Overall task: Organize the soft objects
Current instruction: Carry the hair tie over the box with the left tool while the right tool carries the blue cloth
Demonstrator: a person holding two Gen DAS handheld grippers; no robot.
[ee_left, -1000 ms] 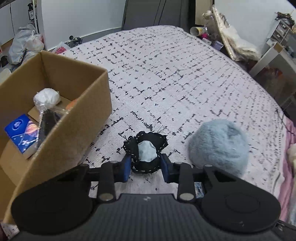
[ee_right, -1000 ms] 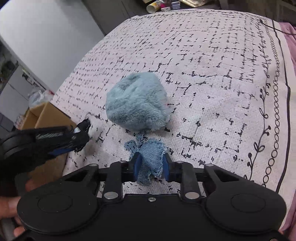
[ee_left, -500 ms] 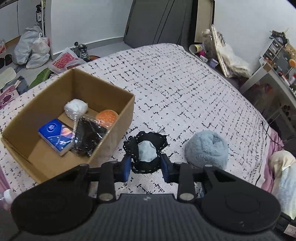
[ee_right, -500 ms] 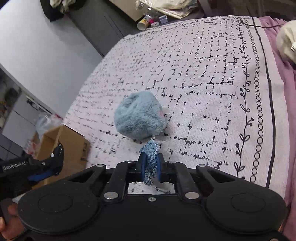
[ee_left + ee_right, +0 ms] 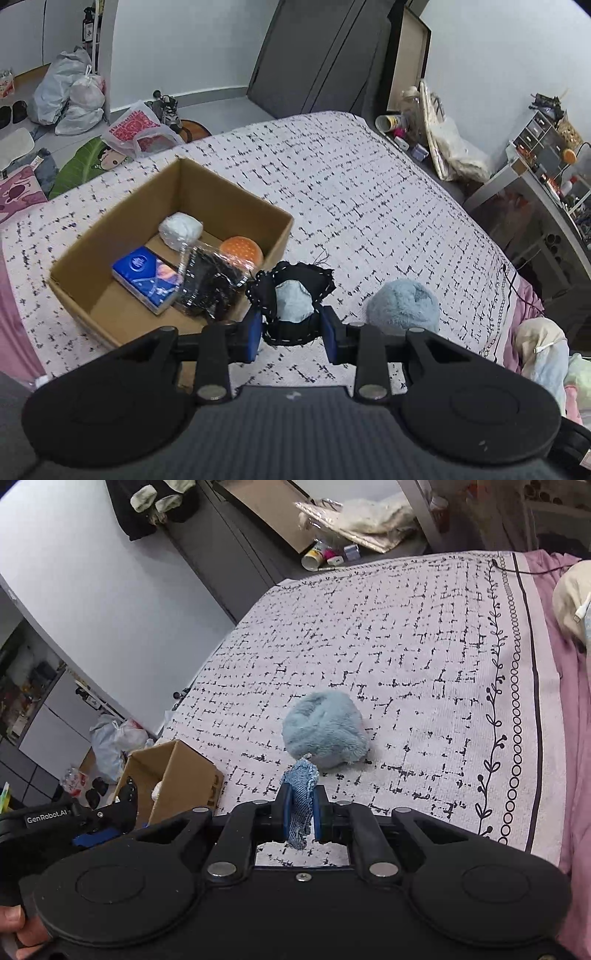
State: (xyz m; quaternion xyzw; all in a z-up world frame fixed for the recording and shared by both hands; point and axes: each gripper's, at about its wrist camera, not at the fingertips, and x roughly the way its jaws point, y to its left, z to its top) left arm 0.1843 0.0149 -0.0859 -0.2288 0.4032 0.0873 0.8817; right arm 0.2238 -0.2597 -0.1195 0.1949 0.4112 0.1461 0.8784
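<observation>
Left gripper [image 5: 291,328]: clamped on the black stitched pouch [image 5: 291,295], held raised beside the cardboard box [image 5: 88,266], which lies at ten o'clock, presumably for dropping in.
Right gripper [image 5: 301,814]: closed tight on the denim scrap [image 5: 301,797], pinched by its middle so the ends hang free.
Fluffy blue ball [image 5: 325,733]: left on the bedspread [image 5: 424,672] at twelve o'clock, not yet collected.
Box contents: a white bundle [image 5: 181,229], a tissue pack [image 5: 146,277] and an orange disc [image 5: 242,249] are already stowed.

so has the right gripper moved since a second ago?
Yes. The right gripper, shut on the blue denim scrap, has lifted up and away from the patterned bedspread; the fluffy light-blue ball now looks smaller.
</observation>
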